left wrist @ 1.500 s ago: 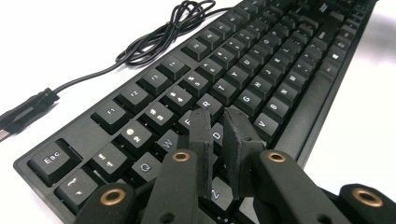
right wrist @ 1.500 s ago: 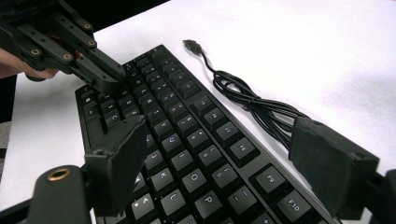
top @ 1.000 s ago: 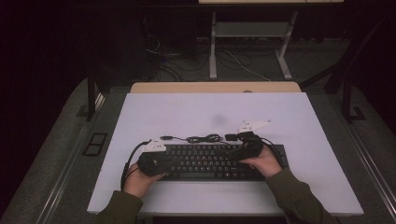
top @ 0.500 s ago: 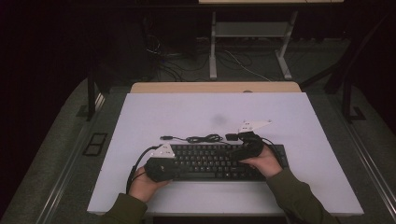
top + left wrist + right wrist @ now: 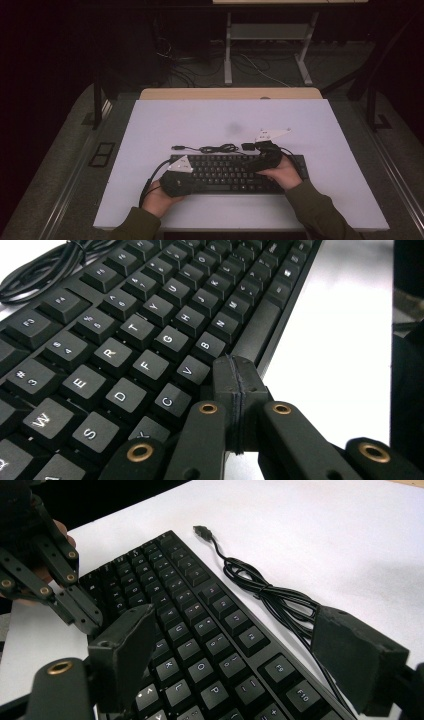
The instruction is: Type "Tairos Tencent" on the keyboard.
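Keyboard [image 5: 235, 173] lies flat near the front edge of the white table [image 5: 320, 125], its USB cable [image 5: 210, 148] loose in a coil just behind it, plug unconnected. Left gripper [image 5: 236, 377] has jaws pressed together, tips low over the bottom key row beside the C and V keys, seemingly poking at keys. Right gripper [image 5: 235, 645] has jaws spread wide across the keyboard's right half, holding nothing. Judging by this, key pressing is under way; keyboard not lifted, cable untouched, how much remains can't be told.
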### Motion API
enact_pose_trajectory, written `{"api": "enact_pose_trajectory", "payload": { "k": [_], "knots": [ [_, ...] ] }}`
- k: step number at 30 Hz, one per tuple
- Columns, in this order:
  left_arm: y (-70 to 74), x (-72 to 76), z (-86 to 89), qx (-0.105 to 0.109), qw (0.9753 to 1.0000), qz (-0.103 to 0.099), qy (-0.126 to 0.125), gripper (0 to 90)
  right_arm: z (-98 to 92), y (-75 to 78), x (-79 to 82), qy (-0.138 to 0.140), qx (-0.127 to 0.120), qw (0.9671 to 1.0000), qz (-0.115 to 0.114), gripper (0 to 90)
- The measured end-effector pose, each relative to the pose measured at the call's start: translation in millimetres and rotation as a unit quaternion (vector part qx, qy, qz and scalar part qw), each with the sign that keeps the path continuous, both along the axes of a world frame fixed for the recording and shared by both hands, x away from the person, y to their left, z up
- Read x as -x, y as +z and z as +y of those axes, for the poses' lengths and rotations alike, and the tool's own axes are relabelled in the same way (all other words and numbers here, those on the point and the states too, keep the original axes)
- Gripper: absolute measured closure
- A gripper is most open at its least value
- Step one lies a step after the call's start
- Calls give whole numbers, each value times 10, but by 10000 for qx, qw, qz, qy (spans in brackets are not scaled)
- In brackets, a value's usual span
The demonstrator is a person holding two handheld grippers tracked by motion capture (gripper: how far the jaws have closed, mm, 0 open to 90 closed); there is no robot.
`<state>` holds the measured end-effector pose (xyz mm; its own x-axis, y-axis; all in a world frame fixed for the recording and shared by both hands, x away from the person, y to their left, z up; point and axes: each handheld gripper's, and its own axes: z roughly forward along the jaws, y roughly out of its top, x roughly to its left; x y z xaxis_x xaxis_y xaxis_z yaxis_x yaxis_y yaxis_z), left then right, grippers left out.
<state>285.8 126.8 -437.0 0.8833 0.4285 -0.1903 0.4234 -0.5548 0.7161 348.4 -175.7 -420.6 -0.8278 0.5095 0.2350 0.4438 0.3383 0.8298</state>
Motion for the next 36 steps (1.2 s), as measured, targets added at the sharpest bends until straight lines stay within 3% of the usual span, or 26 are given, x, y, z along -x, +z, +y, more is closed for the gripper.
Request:
{"api": "enact_pose_trajectory", "payload": {
  "k": [5,16,36],
  "knots": [
    [18,-5,4,-3,10000,-36,-18,894,-3,7,2,-9,-17,10000,-8,180],
    [84,-24,72,256,9995,-97,151,891,0,4,3,14,-40,10000,10,180],
    [147,-95,155,460,9970,-305,539,527,-17,1,15,-3,-49,9999,115,167]
  ]
}}
